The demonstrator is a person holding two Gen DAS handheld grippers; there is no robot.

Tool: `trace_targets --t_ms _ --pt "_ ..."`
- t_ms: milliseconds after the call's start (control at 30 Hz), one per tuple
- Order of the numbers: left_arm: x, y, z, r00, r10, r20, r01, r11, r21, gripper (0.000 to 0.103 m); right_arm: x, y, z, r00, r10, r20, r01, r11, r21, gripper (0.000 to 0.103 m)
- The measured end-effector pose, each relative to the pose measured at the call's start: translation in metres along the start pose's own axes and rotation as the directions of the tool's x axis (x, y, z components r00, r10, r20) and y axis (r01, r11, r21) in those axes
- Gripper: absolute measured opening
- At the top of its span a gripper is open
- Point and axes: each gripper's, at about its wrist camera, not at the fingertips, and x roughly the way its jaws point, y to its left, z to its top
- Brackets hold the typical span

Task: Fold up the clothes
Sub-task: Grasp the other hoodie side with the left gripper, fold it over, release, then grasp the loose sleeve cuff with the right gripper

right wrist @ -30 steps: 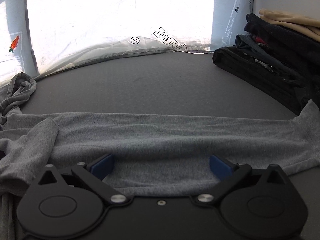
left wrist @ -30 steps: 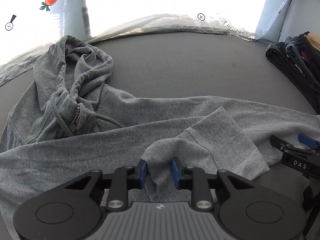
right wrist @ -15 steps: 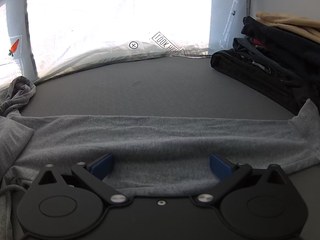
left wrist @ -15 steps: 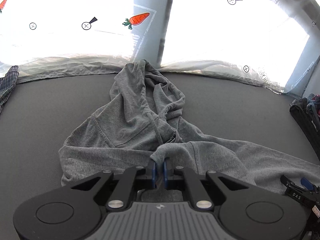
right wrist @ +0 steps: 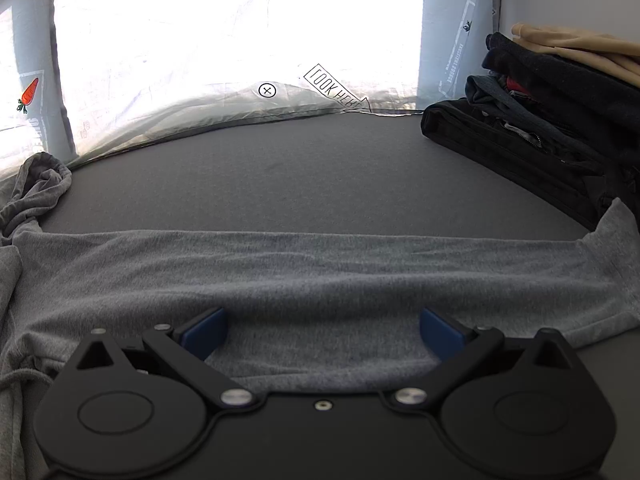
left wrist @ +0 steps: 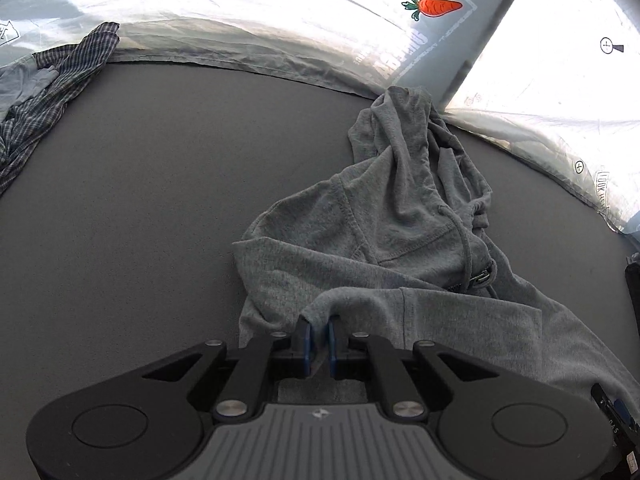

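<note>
A grey worktop [right wrist: 320, 176] meets backlit sheeting printed "LOOK HERE" [right wrist: 334, 88]. Left gripper [left wrist: 318, 334] jaws, opening, pinch the grey hoodie [left wrist: 384, 232]; right gripper [right wrist: 322, 330] jaws gape wide.

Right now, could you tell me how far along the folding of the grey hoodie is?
Early. Done: the hoodie lies spread along the table. In hand: the left gripper, jaws opening, has a fold of sleeve between them; the right gripper hangs open over the body. Left: hood still bunched, no fold finished.

Left claw [left wrist: 318, 330] (apparently gripping) opening, right claw [right wrist: 322, 330] wide
</note>
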Motion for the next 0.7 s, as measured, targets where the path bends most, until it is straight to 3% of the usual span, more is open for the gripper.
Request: trace_targets --t_ms 100,200,300,367,467,567,700 --pt "0.01 0.001 -0.002 0.994 0.106 -0.007 -0.105 0.994 0.042 0.019 0.0 0.0 0.0 1.0 0.0 0.0 0.0 1.0 0.0 0.103" --pt "0.014 0.009 -0.007 0.98 0.196 -0.03 -0.195 0.98 0.029 0.032 0.0 0.0 0.0 1.0 0.0 0.0 0.0 1.0 -0.001 0.103" --pt "0.004 0.016 -0.012 0.988 0.151 -0.018 -0.152 0.987 -0.051 0.038 0.0 0.0 0.0 1.0 -0.001 0.0 0.001 1.0 -0.001 0.103" --pt "-0.007 0.008 -0.017 0.994 0.111 0.017 -0.11 0.992 -0.057 0.051 0.0 0.0 0.0 1.0 -0.002 0.0 0.002 1.0 -0.001 0.103" --pt "-0.011 -0.015 -0.024 0.996 0.078 0.042 -0.079 0.997 0.006 0.056 0.0 0.001 0.0 1.0 -0.004 -0.001 0.004 1.0 -0.004 0.103" --pt "-0.001 -0.036 -0.033 0.999 0.043 0.017 -0.044 0.998 0.047 0.057 0.0 0.001 0.0 1.0 -0.005 -0.002 0.005 1.0 -0.004 0.103" --pt "0.024 -0.061 -0.055 0.996 0.083 -0.027 -0.078 0.986 0.149 0.065 0.0 0.002 0.0 1.0 -0.006 -0.003 0.006 1.0 -0.004 0.103"
